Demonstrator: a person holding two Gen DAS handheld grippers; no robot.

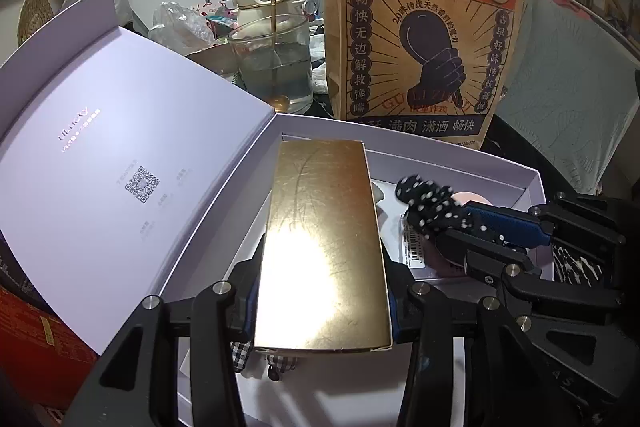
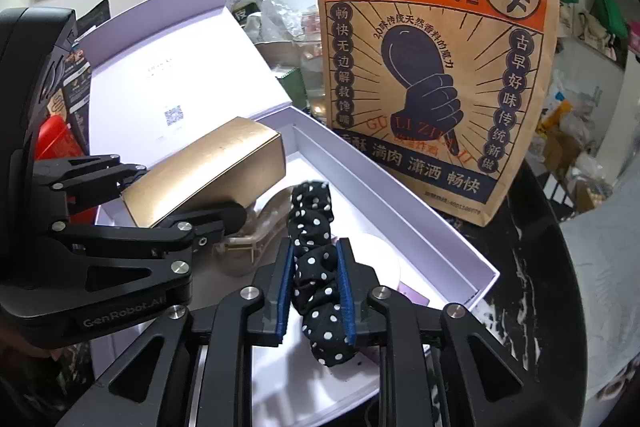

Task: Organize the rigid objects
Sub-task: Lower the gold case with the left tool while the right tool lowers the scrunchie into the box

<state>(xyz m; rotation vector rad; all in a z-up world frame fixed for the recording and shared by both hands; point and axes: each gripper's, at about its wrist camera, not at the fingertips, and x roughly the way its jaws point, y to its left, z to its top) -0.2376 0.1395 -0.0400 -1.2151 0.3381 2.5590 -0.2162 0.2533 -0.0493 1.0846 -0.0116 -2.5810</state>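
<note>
A gold rectangular box [image 1: 324,247] hangs tilted over the left half of an open white gift box [image 1: 460,163], with my left gripper [image 1: 322,267] shut on its long sides. In the right wrist view the same gold box [image 2: 208,167] sits between the left gripper's [image 2: 180,195] black fingers. My right gripper [image 2: 316,267] is over the white box's [image 2: 400,203] right part, its blue pads closed against a black scrunchie with white dots [image 2: 314,227]. The left wrist view shows that scrunchie [image 1: 432,203] sticking out past the right gripper [image 1: 460,223].
The gift box's lid [image 1: 120,147] stands open to the left. A tall printed paper bag [image 1: 424,27] stands just behind the box, with a glass holding a spoon [image 1: 276,67] beside it. Inside the box lie a clear hair clip [image 2: 256,227], a barcoded card [image 1: 414,247] and checked cloth [image 1: 244,351].
</note>
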